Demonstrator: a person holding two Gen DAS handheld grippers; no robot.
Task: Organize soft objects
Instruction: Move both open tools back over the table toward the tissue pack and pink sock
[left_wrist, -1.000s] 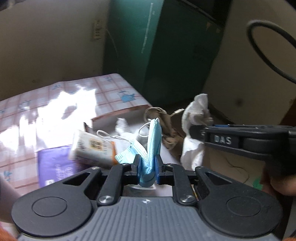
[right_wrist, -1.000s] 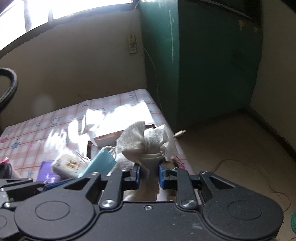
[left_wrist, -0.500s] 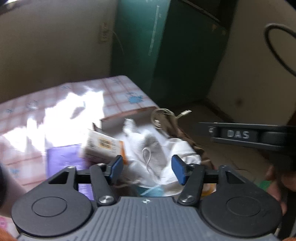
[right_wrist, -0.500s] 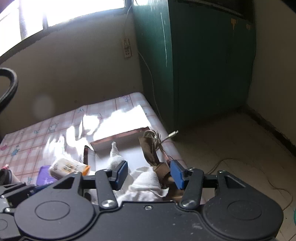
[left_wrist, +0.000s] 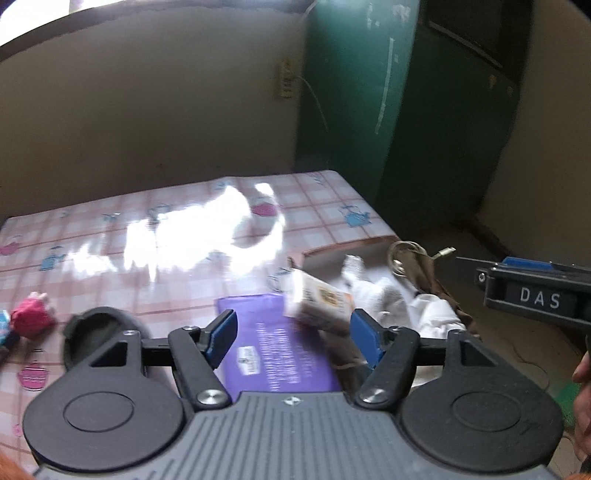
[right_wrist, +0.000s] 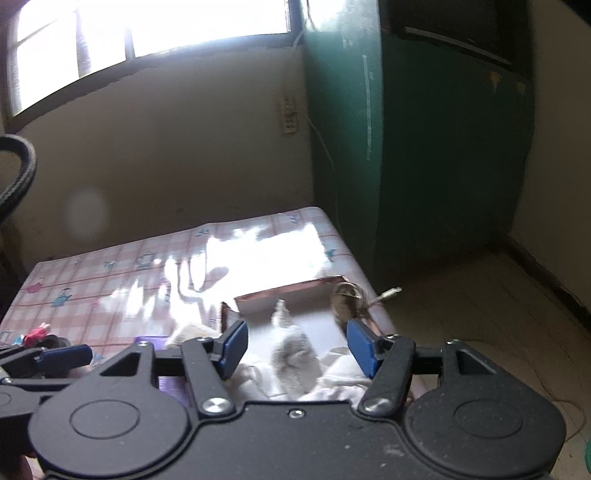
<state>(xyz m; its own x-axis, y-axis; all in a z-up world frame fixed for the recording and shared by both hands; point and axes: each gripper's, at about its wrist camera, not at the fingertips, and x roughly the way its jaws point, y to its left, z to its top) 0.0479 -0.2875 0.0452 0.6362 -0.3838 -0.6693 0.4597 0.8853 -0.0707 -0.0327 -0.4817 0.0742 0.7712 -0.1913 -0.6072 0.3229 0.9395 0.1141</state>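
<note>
A brown cardboard box (left_wrist: 332, 251) sits at the right end of the pink checked table (left_wrist: 147, 236). In it lie white cloths (left_wrist: 424, 314), a brown cloth with a cord (left_wrist: 417, 266) and a tissue pack (left_wrist: 317, 299) leaning on its left edge. My left gripper (left_wrist: 291, 339) is open and empty, above a purple packet (left_wrist: 273, 354). My right gripper (right_wrist: 295, 345) is open and empty over the white cloths (right_wrist: 291, 358) in the box (right_wrist: 288, 291). The right gripper also shows at the right of the left wrist view (left_wrist: 535, 295).
A small pink and red soft toy (left_wrist: 31, 317) and a dark round object (left_wrist: 92, 332) lie at the table's left. A green cabinet (left_wrist: 406, 110) stands behind the table's right end. Bare floor (right_wrist: 480, 314) lies to the right.
Both grippers opened. The left let go of the blue face mask and the right let go of the white cloth, both into the box. Both grippers then pulled back and up.
</note>
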